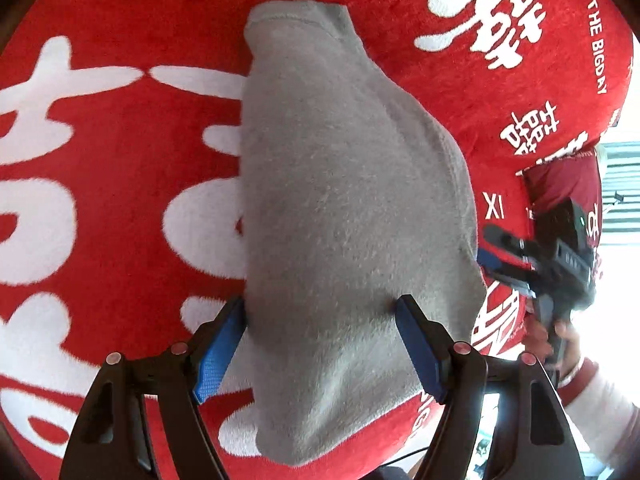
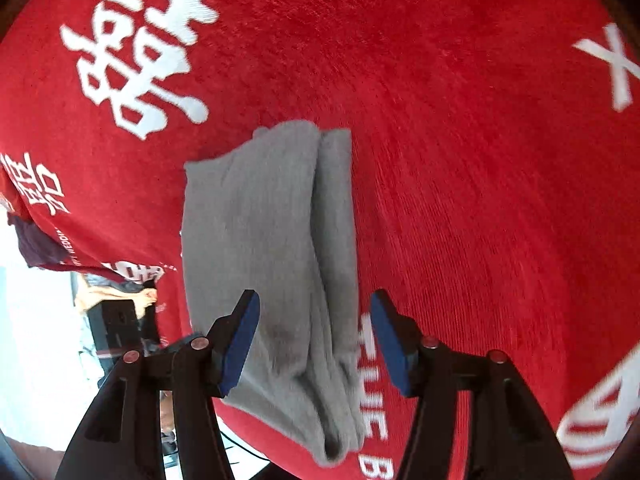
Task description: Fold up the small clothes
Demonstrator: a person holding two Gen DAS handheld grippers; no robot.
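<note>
Between both your grippers' parted, empty jaws, left gripper (image 1: 322, 312) nearer than right gripper (image 2: 314, 308), the folded grey garment (image 1: 344, 200) runs lengthwise up-frame on the red cloth (image 1: 120, 208).

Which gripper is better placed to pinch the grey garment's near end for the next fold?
Left gripper: its blue pads straddle the grey garment, touching it. Right gripper hangs open above it.
</note>
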